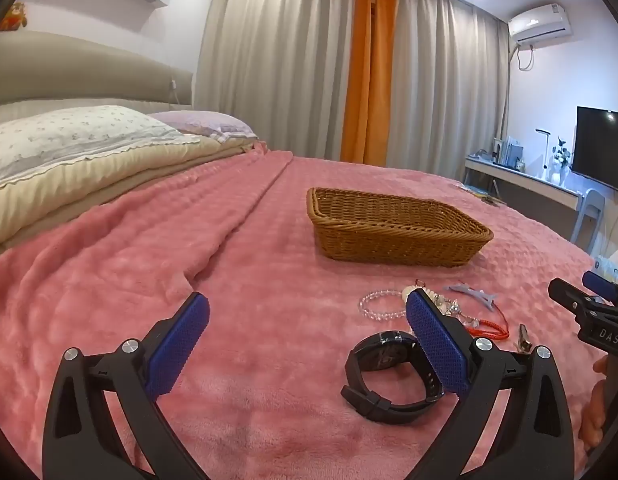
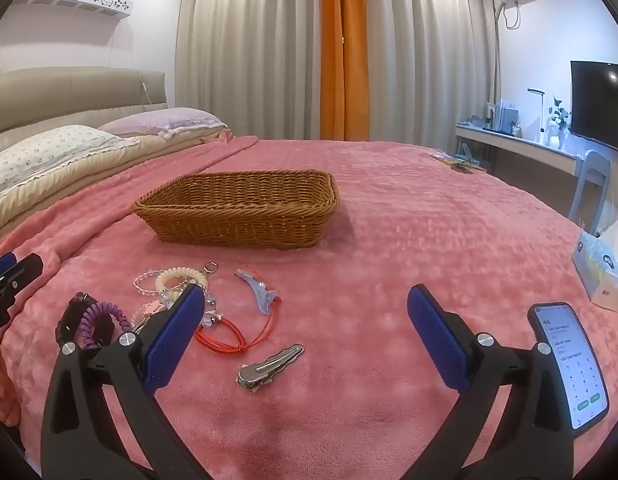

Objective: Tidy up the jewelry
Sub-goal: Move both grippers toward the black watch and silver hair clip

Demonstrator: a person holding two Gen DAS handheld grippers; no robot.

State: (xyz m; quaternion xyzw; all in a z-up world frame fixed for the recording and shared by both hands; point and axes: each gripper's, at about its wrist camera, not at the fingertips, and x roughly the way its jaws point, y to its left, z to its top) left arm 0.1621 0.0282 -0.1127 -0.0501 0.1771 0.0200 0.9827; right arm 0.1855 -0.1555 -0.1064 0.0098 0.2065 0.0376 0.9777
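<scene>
A brown wicker basket (image 1: 393,232) (image 2: 237,212) stands empty on the pink bedspread. In front of it lies a heap of jewelry: a black watch (image 1: 385,376), a clear bead bracelet (image 1: 379,306), a blue hair clip (image 2: 257,290), a red cord bracelet (image 2: 225,338), a silver hair clip (image 2: 269,368), a cream bracelet (image 2: 181,278) and a purple coil tie (image 2: 101,318). My left gripper (image 1: 307,310) is open over bare blanket left of the watch. My right gripper (image 2: 305,300) is open, above the silver clip, holding nothing.
A phone (image 2: 569,364) with a lit screen lies on the bed at the right. A tissue box (image 2: 603,268) sits beyond it near the bed's edge. Pillows (image 1: 69,140) lie at the far left. A desk and TV (image 1: 601,148) stand off to the right.
</scene>
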